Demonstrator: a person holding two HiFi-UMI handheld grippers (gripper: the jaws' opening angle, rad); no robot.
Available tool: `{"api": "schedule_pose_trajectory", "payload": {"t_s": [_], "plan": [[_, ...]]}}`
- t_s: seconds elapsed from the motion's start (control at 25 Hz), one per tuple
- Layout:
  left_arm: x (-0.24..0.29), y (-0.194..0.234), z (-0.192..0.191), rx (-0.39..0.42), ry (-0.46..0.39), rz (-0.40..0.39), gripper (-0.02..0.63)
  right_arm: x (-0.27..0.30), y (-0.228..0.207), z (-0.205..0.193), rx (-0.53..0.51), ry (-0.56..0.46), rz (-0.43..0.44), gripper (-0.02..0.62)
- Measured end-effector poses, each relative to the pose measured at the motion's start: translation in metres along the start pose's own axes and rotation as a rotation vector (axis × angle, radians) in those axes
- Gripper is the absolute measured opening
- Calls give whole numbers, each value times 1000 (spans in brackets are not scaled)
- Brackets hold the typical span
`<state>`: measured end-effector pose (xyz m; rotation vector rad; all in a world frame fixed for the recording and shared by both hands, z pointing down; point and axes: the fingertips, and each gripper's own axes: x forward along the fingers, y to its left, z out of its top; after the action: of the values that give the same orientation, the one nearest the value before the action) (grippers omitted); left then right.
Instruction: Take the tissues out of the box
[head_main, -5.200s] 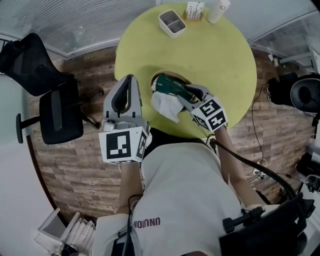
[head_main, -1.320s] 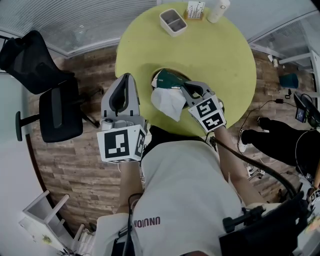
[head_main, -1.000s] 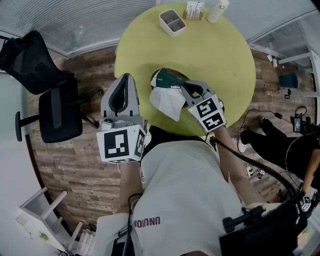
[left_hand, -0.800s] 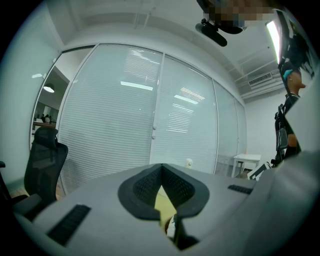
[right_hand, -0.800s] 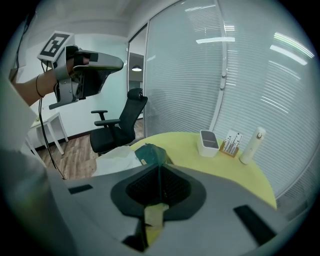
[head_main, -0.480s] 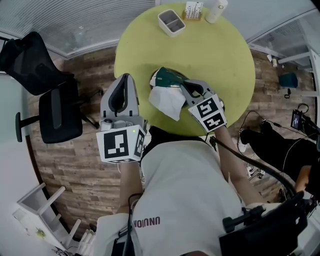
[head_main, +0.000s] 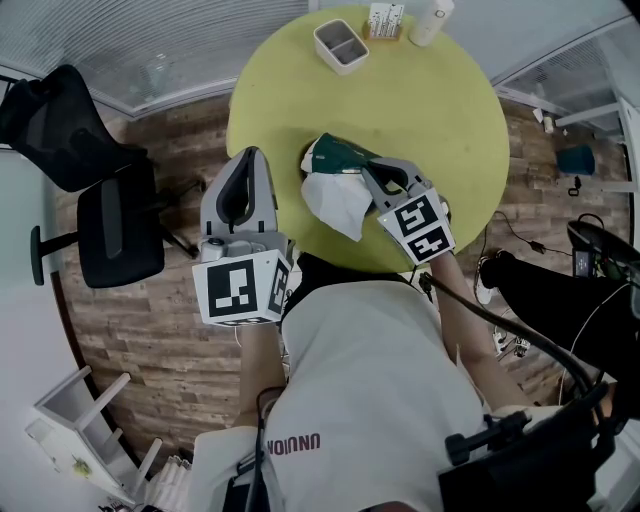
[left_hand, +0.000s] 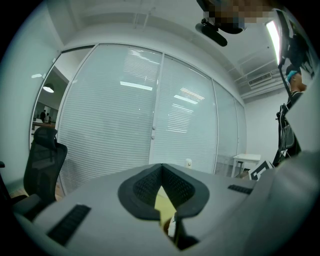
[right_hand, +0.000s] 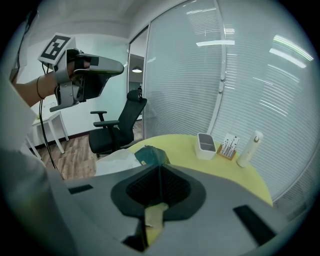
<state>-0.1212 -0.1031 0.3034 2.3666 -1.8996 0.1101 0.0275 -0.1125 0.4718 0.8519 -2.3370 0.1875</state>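
A dark green tissue box (head_main: 340, 155) lies near the front of the round yellow table (head_main: 440, 120). A white tissue (head_main: 335, 205) spreads from the box's mouth toward me, and its upper right corner ends at my right gripper (head_main: 368, 180). In the right gripper view the box (right_hand: 150, 154) and the tissue (right_hand: 117, 159) show just beyond my right gripper (right_hand: 159, 168), which is shut, with a pale strip of tissue caught between the pads. My left gripper (head_main: 255, 155) hangs in the air left of the table. It is shut and empty, as the left gripper view (left_hand: 161, 166) shows.
At the table's far edge stand a white two-part tray (head_main: 343, 45), a holder of packets (head_main: 388, 20) and a white bottle (head_main: 432, 20). A black office chair (head_main: 95, 200) stands on the wooden floor to the left. A person's legs (head_main: 560, 300) and cables are at the right.
Both grippers, the box and the tissue have kept their places. Only the person on the floor at the right has shifted.
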Motion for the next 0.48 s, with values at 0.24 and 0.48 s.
{"api": "schedule_pose_trajectory", "payload": {"t_s": [0.24, 0.48], "plan": [[1, -1, 1, 4, -3, -5, 12, -1, -2, 2, -3, -7, -6, 31], [1, 0, 1, 7, -1, -4, 12, -2, -5, 5, -9, -16, -15, 31]]}}
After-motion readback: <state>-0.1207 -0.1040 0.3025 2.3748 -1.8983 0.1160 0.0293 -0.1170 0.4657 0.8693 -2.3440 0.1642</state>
